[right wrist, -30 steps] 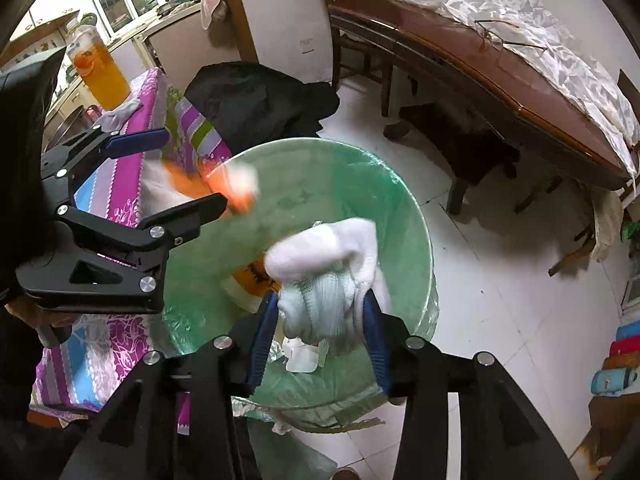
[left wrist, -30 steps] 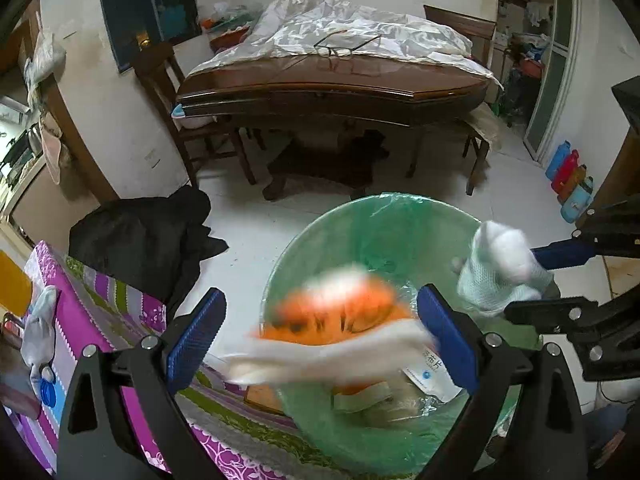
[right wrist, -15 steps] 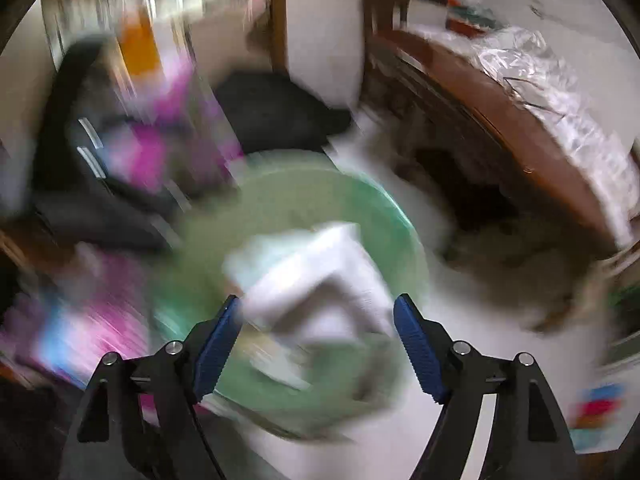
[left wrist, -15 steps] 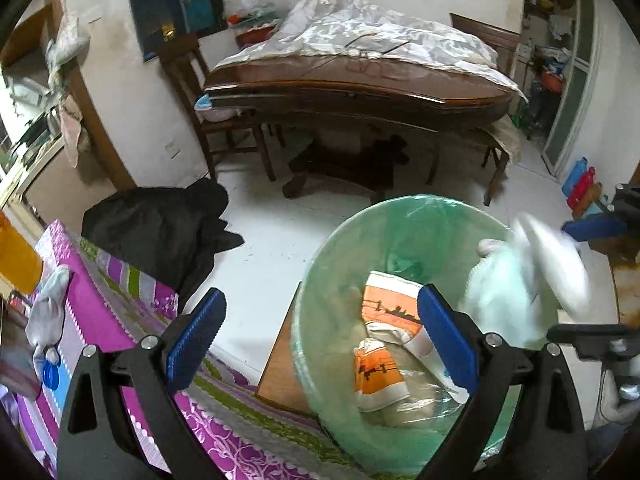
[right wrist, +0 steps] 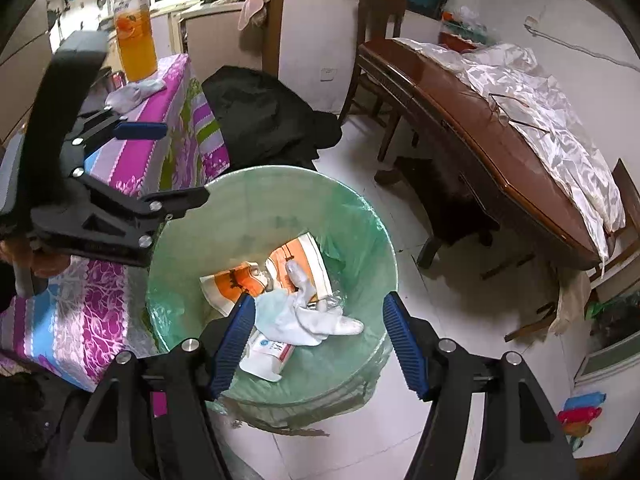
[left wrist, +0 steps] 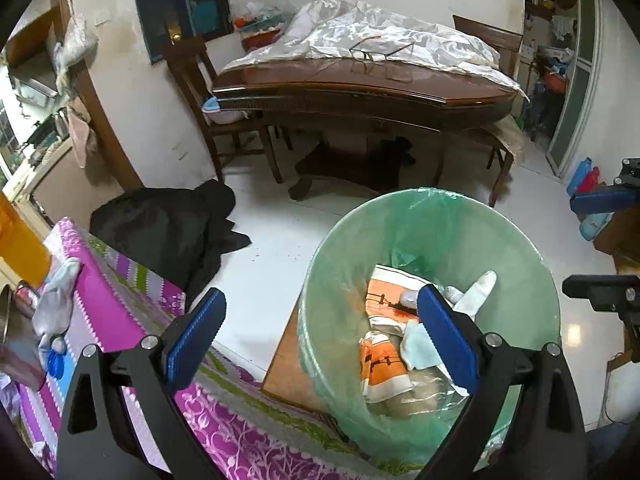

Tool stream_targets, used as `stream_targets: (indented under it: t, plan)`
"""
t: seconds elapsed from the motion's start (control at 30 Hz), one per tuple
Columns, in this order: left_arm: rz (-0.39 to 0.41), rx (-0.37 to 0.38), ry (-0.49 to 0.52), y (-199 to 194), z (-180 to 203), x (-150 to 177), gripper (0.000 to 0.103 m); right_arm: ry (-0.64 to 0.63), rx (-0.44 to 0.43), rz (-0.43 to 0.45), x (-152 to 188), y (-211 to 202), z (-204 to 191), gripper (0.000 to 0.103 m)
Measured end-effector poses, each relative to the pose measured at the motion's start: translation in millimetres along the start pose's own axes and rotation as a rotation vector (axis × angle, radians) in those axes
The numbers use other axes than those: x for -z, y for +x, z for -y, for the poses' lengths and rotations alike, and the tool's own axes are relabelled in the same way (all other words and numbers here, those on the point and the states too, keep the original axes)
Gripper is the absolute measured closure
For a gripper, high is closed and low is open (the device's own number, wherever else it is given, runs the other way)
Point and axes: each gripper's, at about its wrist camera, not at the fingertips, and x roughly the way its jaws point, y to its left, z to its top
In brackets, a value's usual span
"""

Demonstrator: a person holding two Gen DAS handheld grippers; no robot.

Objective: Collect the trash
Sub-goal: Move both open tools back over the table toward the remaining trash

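done: pale crumpled glove (right wrist: 308,316) and orange-white wrappers (right wrist: 240,280) are lying inside green-lined round bin (right wrist: 360,208) | left gripper (left wrist: 316,332) and right gripper (right wrist: 320,344) are both hanging spread, empty | left: grey glove (left wrist: 56,300) is waiting on purple tablecloth (left wrist: 112,320)

Right gripper (right wrist: 320,340) hangs over the green-lined bin (right wrist: 360,208), jaws apart with nothing between the pads. Inside the bin lie a white glove (right wrist: 308,316), an orange-and-white wrapper (right wrist: 296,260) and what appears to be a small white packet (right wrist: 266,354). Left gripper (right wrist: 160,164) sits at the bin's left rim, beside the purple tablecloth (right wrist: 176,92).
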Motion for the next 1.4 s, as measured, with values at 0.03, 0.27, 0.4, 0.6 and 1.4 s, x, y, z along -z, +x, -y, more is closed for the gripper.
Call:
stream_targets:
  t: [0.03, 0.27, 0.4, 0.6, 1.4]
  plan:
    - [0.010, -0.012, -0.004, -4.8, 0.5, 2.9, 0.010, 0.016, 0.028, 0.033, 2.7, -4.1, -2.2, 0.036]
    - [0.153, -0.210, -0.078, -62.5, -3.0, 50.4, 0.010, 0.084, 0.101, 0.359, 33.2, -38.1, -33.8, 0.031]
    - [0.191, -0.292, -0.149, -101.6, -18.2, 94.7, 0.010, 0.167, 0.022, 0.498, 48.1, -52.8, -59.1, 0.030]
    - [0.213, -0.418, -0.309, -160.3, -60.6, 158.9, 0.010, 0.168, -0.033, 0.664, 62.5, -69.6, -120.5, 0.030]
    - [0.086, -0.681, -0.869, -320.7, -219.2, 360.4, 0.010, -0.469, -0.491, 0.469, 39.0, -47.1, -388.3, 0.033]
